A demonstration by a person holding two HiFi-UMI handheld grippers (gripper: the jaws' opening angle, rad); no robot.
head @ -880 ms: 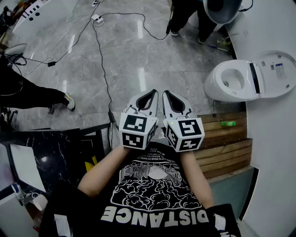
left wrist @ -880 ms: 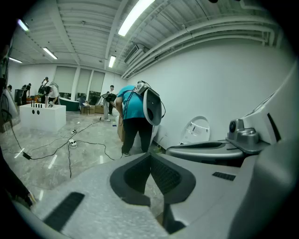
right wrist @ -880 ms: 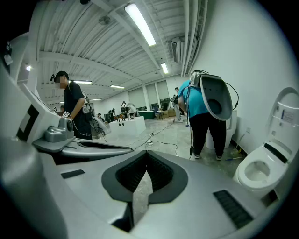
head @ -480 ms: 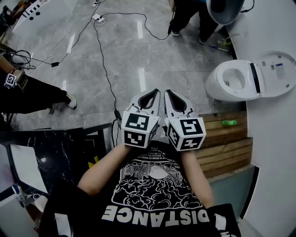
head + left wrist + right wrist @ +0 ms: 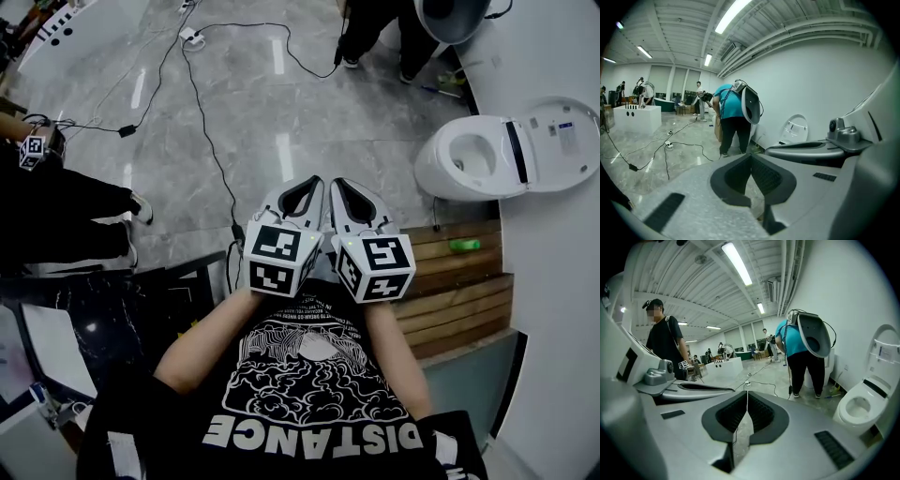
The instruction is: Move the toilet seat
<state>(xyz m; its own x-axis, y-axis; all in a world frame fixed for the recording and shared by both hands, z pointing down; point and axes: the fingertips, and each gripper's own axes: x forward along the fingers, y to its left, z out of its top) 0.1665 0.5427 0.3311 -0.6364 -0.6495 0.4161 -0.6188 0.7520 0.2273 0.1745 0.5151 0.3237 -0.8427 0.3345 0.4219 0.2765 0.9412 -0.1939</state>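
A white toilet (image 5: 473, 159) stands at the right against the white wall, its lid (image 5: 558, 141) raised behind the bowl; the right gripper view shows the toilet (image 5: 860, 406) at its right edge. I hold both grippers side by side in front of my chest, well short of the toilet. My left gripper (image 5: 302, 192) is shut with nothing in it, and so is my right gripper (image 5: 349, 195). In each gripper view the ribbed pads meet: the left gripper (image 5: 751, 161) and the right gripper (image 5: 747, 397). A loose white seat (image 5: 793, 129) leans on the wall.
Black cables (image 5: 202, 112) run across the grey floor. A wooden step (image 5: 459, 291) with a green item (image 5: 462, 247) lies below the toilet. A person in a teal shirt (image 5: 801, 348) carries a toilet part ahead. Another person (image 5: 56, 197) stands at the left beside a black stand (image 5: 122, 300).
The grippers stay together and shut. The person at the left has stepped further into view, and the scene has shifted slightly in the head view.
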